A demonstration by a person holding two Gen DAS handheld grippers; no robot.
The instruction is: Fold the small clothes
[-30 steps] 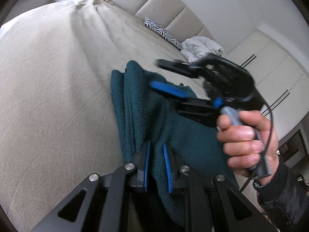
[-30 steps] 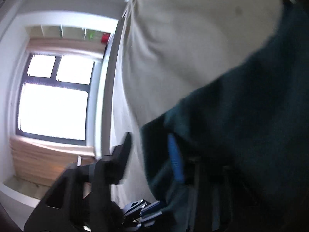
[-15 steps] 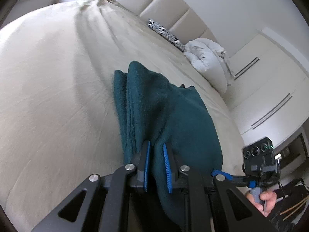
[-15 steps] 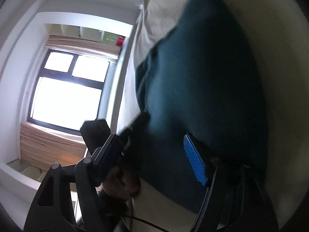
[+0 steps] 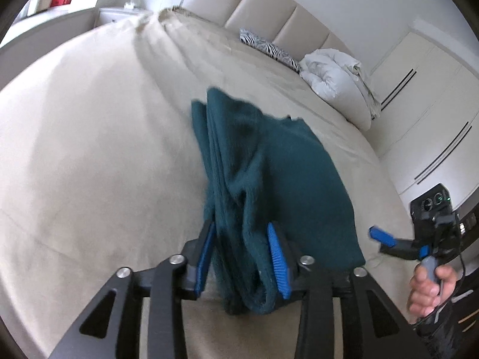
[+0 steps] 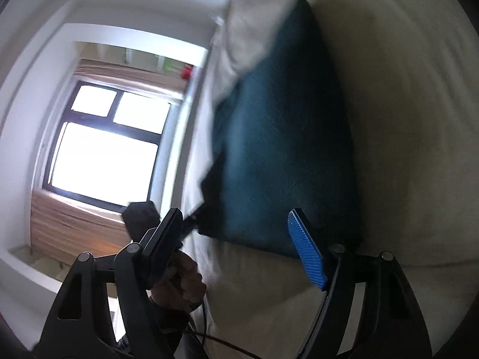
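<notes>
Fuzzy teal knit garment (image 5: 269, 161) — matt beige woven bedspread (image 5: 89, 149) — padded, smooth headboard (image 5: 269, 9).

Left wrist view sits low over the bed (image 5: 89, 155), facing the headboard (image 5: 269, 9), close on the teal garment (image 5: 278, 164). Right wrist view, somewhat blurred, looks sideways toward the window (image 6: 110, 146). Both share that garment (image 6: 287, 137).

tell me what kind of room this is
Most likely a bedroom: the teal garment lies on a wide bed with a beige cover, a padded headboard stands behind it, and a zebra-print pillow and white duvet sit near fitted wardrobes.
</notes>
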